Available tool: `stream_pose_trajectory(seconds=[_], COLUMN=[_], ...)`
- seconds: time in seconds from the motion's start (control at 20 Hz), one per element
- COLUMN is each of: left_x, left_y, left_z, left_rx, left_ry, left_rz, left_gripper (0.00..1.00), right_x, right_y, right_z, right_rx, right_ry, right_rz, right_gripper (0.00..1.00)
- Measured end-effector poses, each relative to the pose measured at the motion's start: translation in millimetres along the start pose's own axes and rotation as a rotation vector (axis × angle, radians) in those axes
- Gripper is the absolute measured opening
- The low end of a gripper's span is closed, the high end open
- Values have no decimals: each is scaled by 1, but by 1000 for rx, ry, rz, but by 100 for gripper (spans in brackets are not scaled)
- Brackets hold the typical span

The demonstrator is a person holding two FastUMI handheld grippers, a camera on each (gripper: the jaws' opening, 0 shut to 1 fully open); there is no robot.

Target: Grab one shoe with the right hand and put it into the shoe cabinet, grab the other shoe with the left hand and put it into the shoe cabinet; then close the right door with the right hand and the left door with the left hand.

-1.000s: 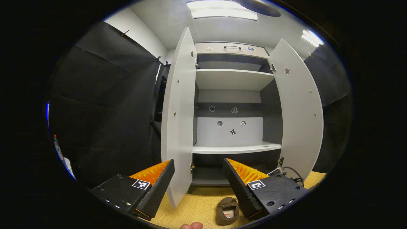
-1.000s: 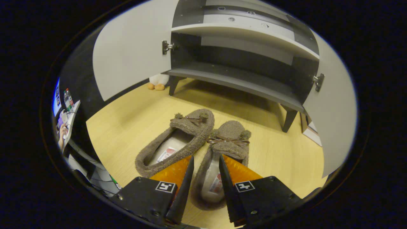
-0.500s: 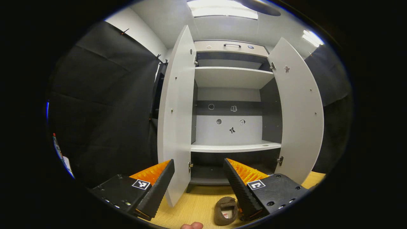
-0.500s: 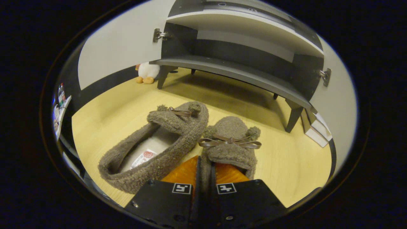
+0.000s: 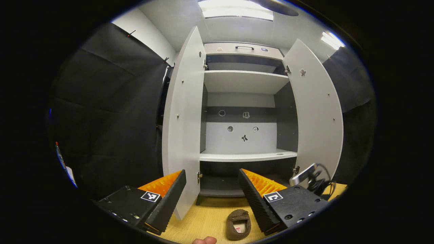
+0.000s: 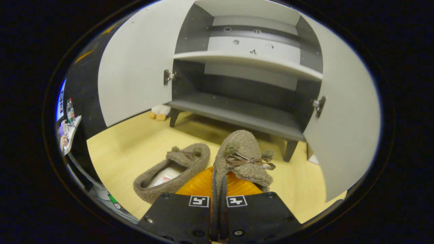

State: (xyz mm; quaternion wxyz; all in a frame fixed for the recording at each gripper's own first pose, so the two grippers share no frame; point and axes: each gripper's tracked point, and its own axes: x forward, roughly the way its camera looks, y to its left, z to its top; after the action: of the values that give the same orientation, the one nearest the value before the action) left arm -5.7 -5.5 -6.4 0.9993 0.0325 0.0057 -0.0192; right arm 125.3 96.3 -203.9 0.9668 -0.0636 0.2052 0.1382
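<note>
Left gripper view: left tool (image 5: 212, 189) spread wide, empty, facing the tall grey open-doored shoe cabinet (image 5: 242, 112); one fuzzy brown slipper (image 5: 238, 228) on the wooden floor (image 5: 206, 223).
Right gripper view: right tool (image 6: 218, 189) pinched tight on the bow-trimmed fuzzy brown slipper's (image 6: 242, 157) side wall, raised before the cabinet's bottom shelf (image 6: 237, 115); the other slipper (image 6: 173, 171) lies beside.

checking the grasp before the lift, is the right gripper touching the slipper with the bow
Touching. In the right gripper view, the right gripper has both fingers closed on the heel wall of the brown fuzzy slipper, which is pinched between them.

One slipper (image 6: 171, 171) lies on the floor (image 6: 129, 142) before the cabinet (image 6: 234, 112) (doors open).
</note>
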Motion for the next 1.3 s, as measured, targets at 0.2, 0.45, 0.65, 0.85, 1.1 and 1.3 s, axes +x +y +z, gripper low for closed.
stream_pose_trajectory(seconds=[0.2, 0.45, 0.65, 0.85, 1.1, 1.3], left_x=[1, -2, -7, -12, -13, -12], left_y=[-9, -10, -9, -8, -4, 5], left_z=[-2, -3, -5, -9, -13, -17], left_rx=[-9, -9, 6, 17, 16, 15], left_ry=[0, -12, -2, 9, 23, 31], left_rz=[-16, -16, -12, 3, 17, 43], left_gripper=[95, 95, 95, 95, 95, 95], right_x=[-39, -40, 4, 72, 135, 144], right_y=[-20, -47, -73, -91, -97, -98], right_z=[96, 206, 274, 303, 297, 298], right_rx=[8, 5, -44, -75, -18, 14], right_ry=[-170, -280, -250, -138, 14, 14], right_rz=[-44, -74, -122, -156, -169, -207], right_gripper=[5, 5, 6, 5, 6, 10])
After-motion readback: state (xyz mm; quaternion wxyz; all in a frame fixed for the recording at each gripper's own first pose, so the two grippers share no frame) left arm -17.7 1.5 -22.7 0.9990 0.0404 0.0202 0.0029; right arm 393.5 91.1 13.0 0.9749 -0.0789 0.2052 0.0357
